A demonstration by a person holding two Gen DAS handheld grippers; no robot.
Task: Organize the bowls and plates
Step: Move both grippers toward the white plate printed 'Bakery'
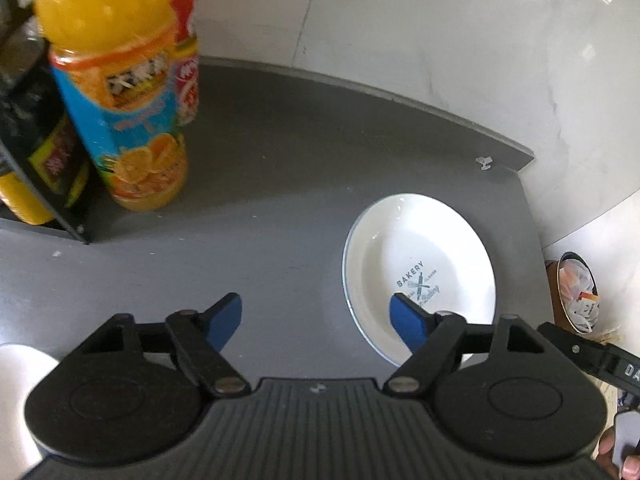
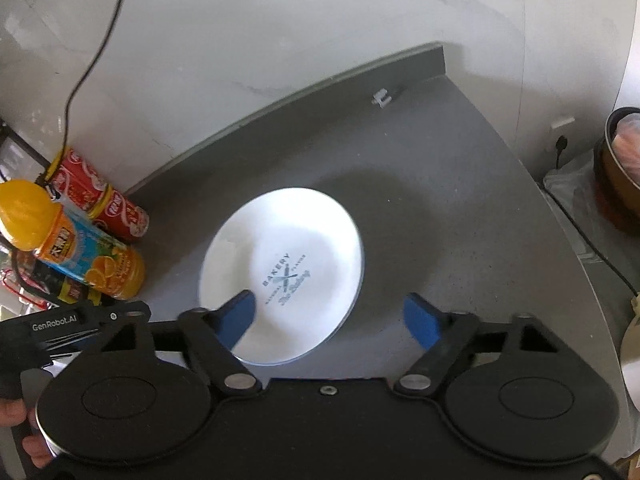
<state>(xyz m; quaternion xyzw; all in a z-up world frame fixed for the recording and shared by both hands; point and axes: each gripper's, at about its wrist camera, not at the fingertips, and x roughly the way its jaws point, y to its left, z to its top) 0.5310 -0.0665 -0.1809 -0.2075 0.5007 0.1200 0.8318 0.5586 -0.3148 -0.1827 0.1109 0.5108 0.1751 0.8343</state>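
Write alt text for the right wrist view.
A white plate printed "BAKERY" lies on a grey countertop, under the open blue-tipped right gripper. An orange juice bottle and a red can stand at left by the white marble wall.

Bright daylight glares off the white plate [image 2: 282, 276], washing out its far rim. A soft shadow spreads behind it. Fisheye distortion bends the counter edge [image 2: 280, 100] beyond, and the orange bottle [image 1: 120, 80] looks blurred.

orange juice bottle [image 1: 120, 92] upright on grey counter [image 1: 260, 168] | red can [image 2: 100, 200] just behind it | black cable [image 2: 96, 52] down white wall [image 2: 280, 20] | small white clip [image 1: 485, 162] near counter's back edge
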